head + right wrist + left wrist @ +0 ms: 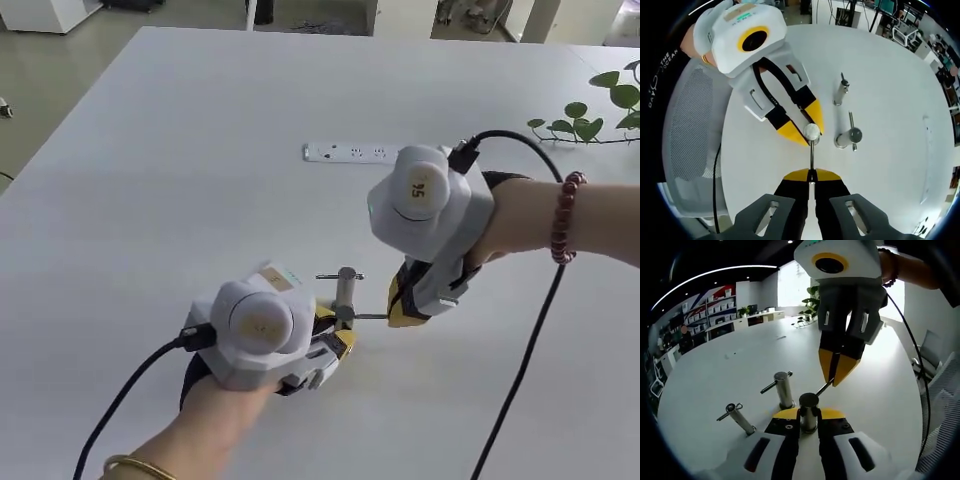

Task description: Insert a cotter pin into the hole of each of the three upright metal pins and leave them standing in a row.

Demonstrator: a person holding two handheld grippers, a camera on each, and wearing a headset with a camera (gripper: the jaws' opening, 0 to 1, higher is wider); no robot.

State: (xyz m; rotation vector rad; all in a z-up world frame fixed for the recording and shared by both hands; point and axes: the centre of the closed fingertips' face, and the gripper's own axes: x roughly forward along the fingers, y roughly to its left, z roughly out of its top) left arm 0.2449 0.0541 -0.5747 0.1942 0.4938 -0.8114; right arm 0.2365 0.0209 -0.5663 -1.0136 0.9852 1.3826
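My left gripper (pixel 809 415) is shut on an upright metal pin (pixel 809 404) standing on the white table (pixel 730 370). My right gripper (pixel 811 175) is shut on a thin cotter pin (pixel 811 152), whose far end touches the held metal pin (pixel 811 131) near its top. In the head view the left gripper (pixel 338 328) and right gripper (pixel 400 310) face each other, with the cotter pin (pixel 372 317) level between them. Two more metal pins (pixel 784 387) (pixel 740 419) stand just beyond, each with a cotter pin through its head.
A white power strip (pixel 350 152) lies farther back on the table. A leafy plant (pixel 600 110) reaches in at the far right edge. Black cables (pixel 530 350) trail from both grippers across the table. Office desks and shelves (pixel 715 315) stand beyond the table.
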